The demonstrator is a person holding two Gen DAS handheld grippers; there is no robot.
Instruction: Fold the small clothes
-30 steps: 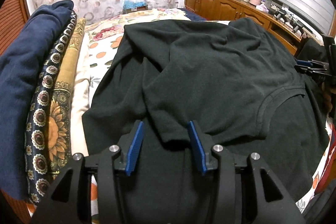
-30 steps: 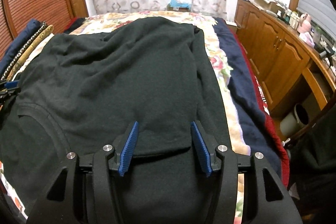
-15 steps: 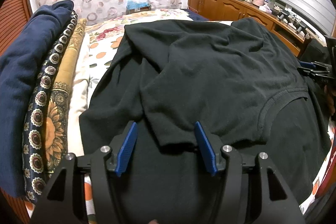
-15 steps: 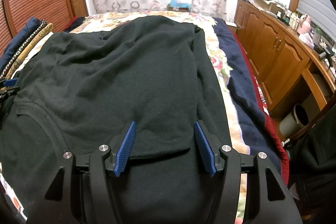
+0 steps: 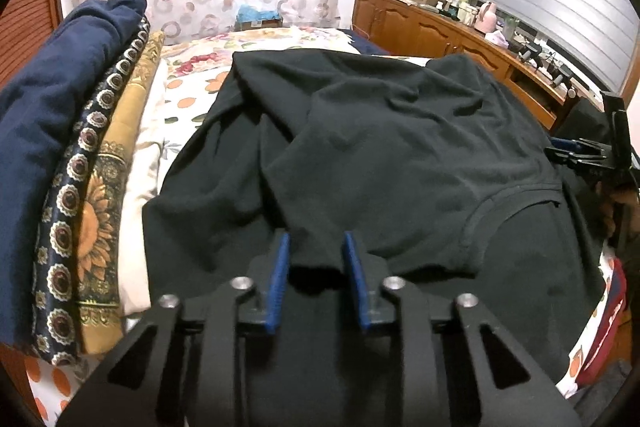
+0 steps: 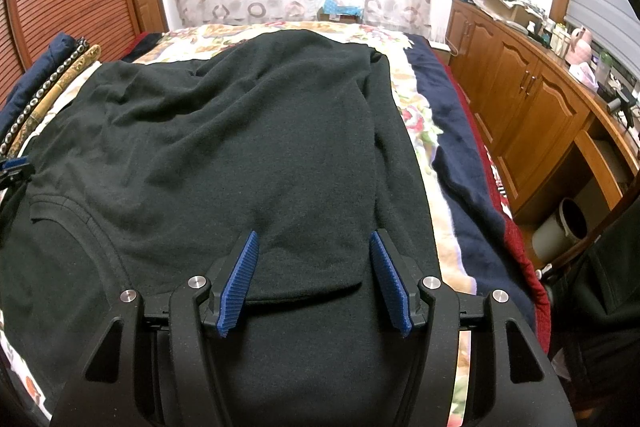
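Blue-padded left tongs [image 5: 314, 247] are closing around a bunched fold of the black shirt's [image 5: 400, 147] sleeve hem, narrow gap left. Right tongs [image 6: 314, 247] stand wide apart, straddling the other sleeve edge. Shirt lies spread on the floral bedspread [image 6: 416, 115]; folded blankets [image 5: 60, 147] at nine o'clock.
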